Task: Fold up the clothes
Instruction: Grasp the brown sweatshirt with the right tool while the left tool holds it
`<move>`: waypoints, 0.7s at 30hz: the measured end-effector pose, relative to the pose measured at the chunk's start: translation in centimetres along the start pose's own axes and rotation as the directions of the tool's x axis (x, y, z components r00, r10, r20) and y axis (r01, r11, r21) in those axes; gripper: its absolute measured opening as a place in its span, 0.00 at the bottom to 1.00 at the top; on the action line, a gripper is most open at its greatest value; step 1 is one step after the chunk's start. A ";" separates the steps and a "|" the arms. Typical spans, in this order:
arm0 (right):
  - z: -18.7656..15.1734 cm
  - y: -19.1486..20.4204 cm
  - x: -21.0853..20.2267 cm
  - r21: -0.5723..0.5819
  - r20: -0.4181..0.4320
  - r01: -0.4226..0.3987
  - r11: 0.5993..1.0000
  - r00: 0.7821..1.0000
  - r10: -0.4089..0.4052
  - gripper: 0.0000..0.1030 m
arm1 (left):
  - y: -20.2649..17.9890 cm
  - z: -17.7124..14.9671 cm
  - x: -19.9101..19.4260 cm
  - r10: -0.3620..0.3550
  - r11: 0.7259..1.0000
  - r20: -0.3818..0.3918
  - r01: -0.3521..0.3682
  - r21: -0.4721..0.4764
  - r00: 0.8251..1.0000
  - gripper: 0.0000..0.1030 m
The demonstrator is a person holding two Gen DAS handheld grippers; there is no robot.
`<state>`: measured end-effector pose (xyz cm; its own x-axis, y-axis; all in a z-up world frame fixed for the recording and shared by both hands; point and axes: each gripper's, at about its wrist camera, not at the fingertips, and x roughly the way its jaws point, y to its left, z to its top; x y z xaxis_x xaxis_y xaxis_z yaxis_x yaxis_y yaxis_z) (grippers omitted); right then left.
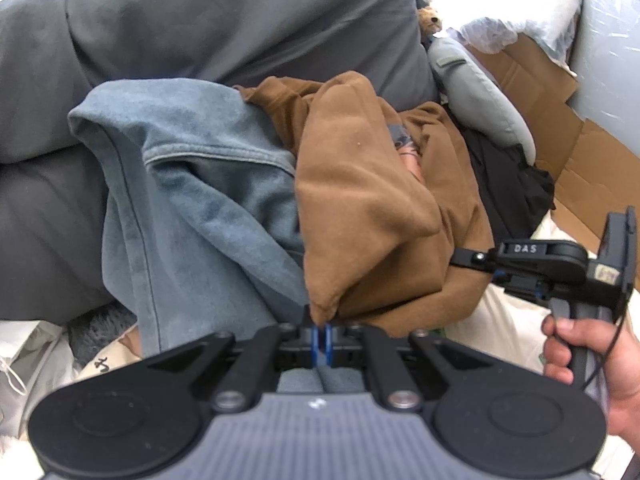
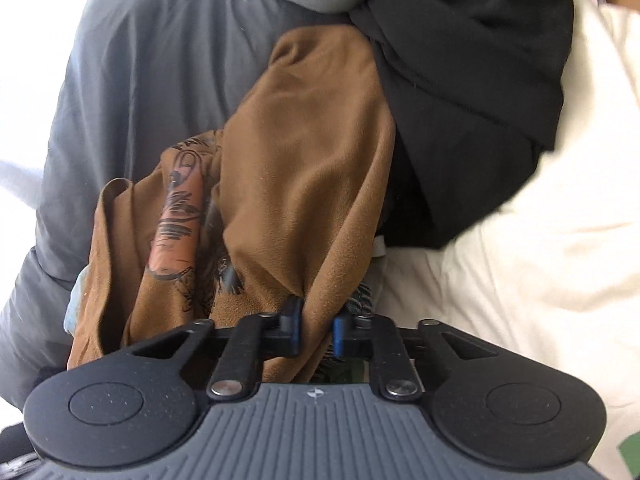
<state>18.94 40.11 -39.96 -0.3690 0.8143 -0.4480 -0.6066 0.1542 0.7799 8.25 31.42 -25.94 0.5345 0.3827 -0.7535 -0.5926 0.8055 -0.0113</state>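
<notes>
A brown garment (image 1: 360, 200) with a printed graphic lies bunched on the bed, partly over a blue-grey sweatshirt (image 1: 192, 184). My left gripper (image 1: 322, 330) is shut on a corner of the brown garment at its near edge. My right gripper (image 2: 316, 330) is shut on a fold of the same brown garment (image 2: 304, 184); it also shows in the left wrist view (image 1: 460, 258) at the garment's right edge, held by a hand (image 1: 584, 352). The print (image 2: 180, 216) faces up to the left of that fold.
Dark grey pillows (image 1: 200, 20) lie behind the clothes. A black garment (image 2: 472, 80) and a grey neck pillow (image 1: 480, 96) lie to the right. Cream bedding (image 2: 520, 240) spreads on the right. Flattened cardboard (image 1: 560, 132) lies at the far right.
</notes>
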 end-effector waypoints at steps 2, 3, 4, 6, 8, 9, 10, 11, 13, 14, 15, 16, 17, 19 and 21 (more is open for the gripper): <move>0.1 0.2 -1.1 -0.012 0.023 0.012 1.000 1.000 -0.012 0.04 | -0.3 0.0 0.0 -0.007 1.000 0.005 0.007 0.007 1.000 0.04; 0.1 0.3 -1.7 -0.012 0.036 0.015 1.000 0.999 -0.014 0.04 | -0.5 0.0 0.1 -0.012 1.000 0.006 0.012 0.008 1.000 0.04; 0.0 0.2 -2.4 -0.011 0.049 0.018 1.000 0.999 -0.018 0.03 | -0.6 -0.1 0.1 -0.022 1.000 0.003 0.022 0.007 1.000 0.04; 0.0 0.0 -3.9 -0.008 0.073 0.029 1.000 0.997 -0.028 0.03 | -1.0 -0.1 0.1 -0.043 0.999 0.000 0.043 0.003 0.999 0.04; 0.1 -0.3 -5.6 -0.001 0.093 0.042 0.999 0.995 -0.042 0.03 | -1.5 -0.3 0.1 -0.066 0.998 -0.004 0.066 0.000 0.998 0.04; 0.2 -0.4 -6.5 -0.001 0.102 0.049 0.999 0.994 -0.049 0.03 | -1.9 -0.3 0.0 -0.079 0.997 -0.006 0.079 -0.001 0.997 0.04; 0.2 -0.5 -7.4 -0.005 0.112 0.055 0.998 0.992 -0.055 0.03 | -2.3 -0.5 -0.1 -0.089 0.996 -0.006 0.089 0.004 0.996 0.05; 0.3 -0.5 -8.3 -0.009 0.121 0.062 0.998 0.991 -0.060 0.03 | -2.7 -0.6 -0.2 -0.096 0.995 -0.004 0.096 0.014 0.995 0.06; 0.7 -0.9 -10.3 -0.009 0.140 0.074 0.997 0.988 -0.072 0.03 | -3.7 -0.9 -0.2 -0.105 0.993 -0.006 0.105 0.046 0.995 0.12; 0.9 -1.1 -11.3 -0.012 0.149 0.085 0.996 0.985 -0.082 0.03 | -4.2 -1.0 -0.2 -0.109 0.992 -0.012 0.109 0.063 0.994 0.16; 1.1 -1.3 -12.3 -0.012 0.158 0.096 0.995 0.983 -0.093 0.03 | -4.5 -1.0 -0.2 -0.115 0.991 -0.015 0.116 0.071 0.993 0.18; 1.4 -1.6 -13.4 -0.010 0.167 0.109 0.994 0.980 -0.106 0.03 | -4.9 -1.1 -0.3 -0.121 0.989 -0.018 0.122 0.079 0.993 0.21; 1.6 -1.7 -14.4 -0.011 0.175 0.128 0.992 0.977 -0.125 0.02 | -5.2 -1.1 -0.4 -0.127 0.988 -0.017 0.128 0.082 0.992 0.27; 2.0 -1.9 -16.2 -0.018 0.186 0.163 0.986 0.970 -0.157 0.02 | -5.7 -1.1 -0.8 -0.128 0.988 -0.009 0.129 0.086 0.992 0.44; 2.3 -2.0 -17.8 -0.039 0.188 0.188 0.981 0.966 -0.178 0.02 | -6.2 -1.1 -1.2 -0.131 0.988 0.005 0.130 0.087 0.991 0.55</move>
<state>28.32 26.57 -32.54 -0.1165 0.8644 -0.4891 -0.6922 0.2825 0.6641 10.62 25.53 -25.67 0.6106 0.2762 -0.7423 -0.4635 0.8846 -0.0521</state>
